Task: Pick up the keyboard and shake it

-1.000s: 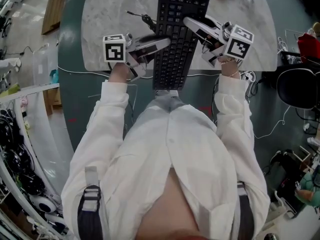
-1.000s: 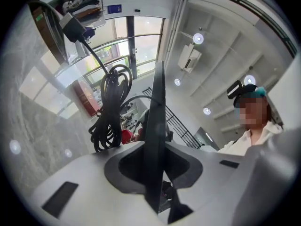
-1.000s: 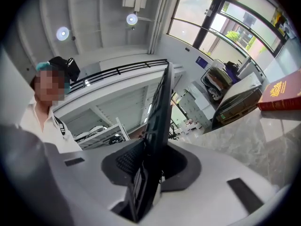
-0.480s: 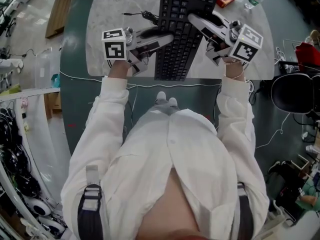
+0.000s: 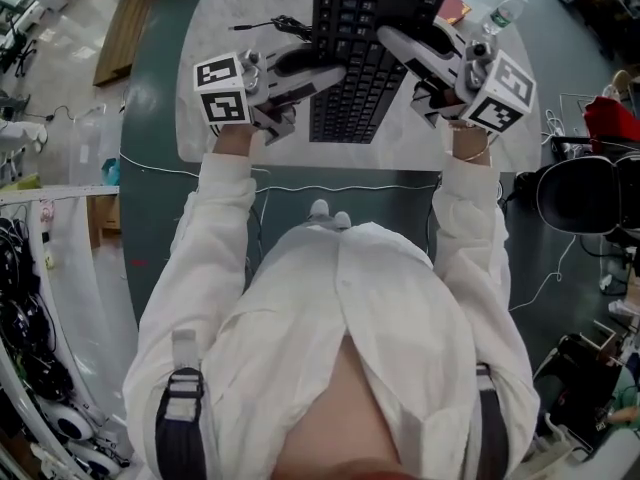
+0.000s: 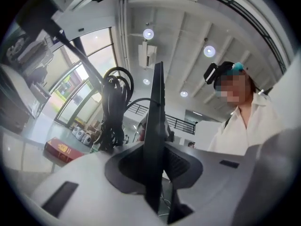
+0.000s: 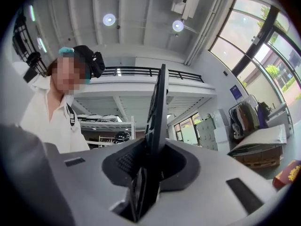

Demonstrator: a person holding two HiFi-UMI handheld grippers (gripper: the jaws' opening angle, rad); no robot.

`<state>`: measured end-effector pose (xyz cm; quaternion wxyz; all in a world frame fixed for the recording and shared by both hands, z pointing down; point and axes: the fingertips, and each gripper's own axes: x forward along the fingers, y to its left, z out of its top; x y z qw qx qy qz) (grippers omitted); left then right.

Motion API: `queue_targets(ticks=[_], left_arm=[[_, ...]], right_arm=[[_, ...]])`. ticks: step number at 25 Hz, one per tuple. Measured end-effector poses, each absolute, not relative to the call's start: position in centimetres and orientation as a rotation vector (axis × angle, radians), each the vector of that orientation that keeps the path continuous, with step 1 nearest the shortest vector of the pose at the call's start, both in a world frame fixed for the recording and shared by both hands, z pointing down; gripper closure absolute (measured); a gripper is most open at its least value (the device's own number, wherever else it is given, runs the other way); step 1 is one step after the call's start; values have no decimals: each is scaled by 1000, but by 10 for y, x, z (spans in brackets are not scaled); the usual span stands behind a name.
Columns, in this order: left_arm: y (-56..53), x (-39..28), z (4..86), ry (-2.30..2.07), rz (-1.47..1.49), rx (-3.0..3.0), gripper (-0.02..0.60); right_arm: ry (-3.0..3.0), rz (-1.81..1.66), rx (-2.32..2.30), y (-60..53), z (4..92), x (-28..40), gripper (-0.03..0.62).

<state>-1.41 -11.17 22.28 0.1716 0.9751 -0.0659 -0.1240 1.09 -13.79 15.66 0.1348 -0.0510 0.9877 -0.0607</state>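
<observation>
The black keyboard (image 5: 362, 58) hangs in the air above the white table (image 5: 205, 118), its long axis pointing away from me. My left gripper (image 5: 335, 73) is shut on its left edge and my right gripper (image 5: 385, 38) is shut on its right edge. In the left gripper view the keyboard (image 6: 154, 135) stands edge-on between the jaws, with its coiled black cable (image 6: 112, 112) dangling beside it. The right gripper view shows the keyboard (image 7: 155, 131) edge-on too, pinched between the jaws. The keyboard's far end is cut off by the top of the head view.
A red box (image 5: 453, 8) and a plastic bottle (image 5: 498, 15) lie at the table's far right. A loose black cable (image 5: 280, 26) rests on the table left of the keyboard. A black chair (image 5: 585, 193) stands at the right, and cluttered shelves (image 5: 40, 368) at the left.
Both grippers have carried the keyboard up and away from me; its near end has gone from over the table's front edge to well over the table. The grips look unchanged.
</observation>
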Motion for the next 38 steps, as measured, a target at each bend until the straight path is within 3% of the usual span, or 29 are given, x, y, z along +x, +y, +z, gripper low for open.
queue_targets(ticks=[17, 38], left_arm=[[-80, -12, 181, -148, -462, 3060, 486], [-81, -16, 182, -188, -369, 3088, 485]], right_arm=[[2874, 187, 31, -79, 114, 13, 502], [2830, 182, 48, -79, 118, 15, 502]])
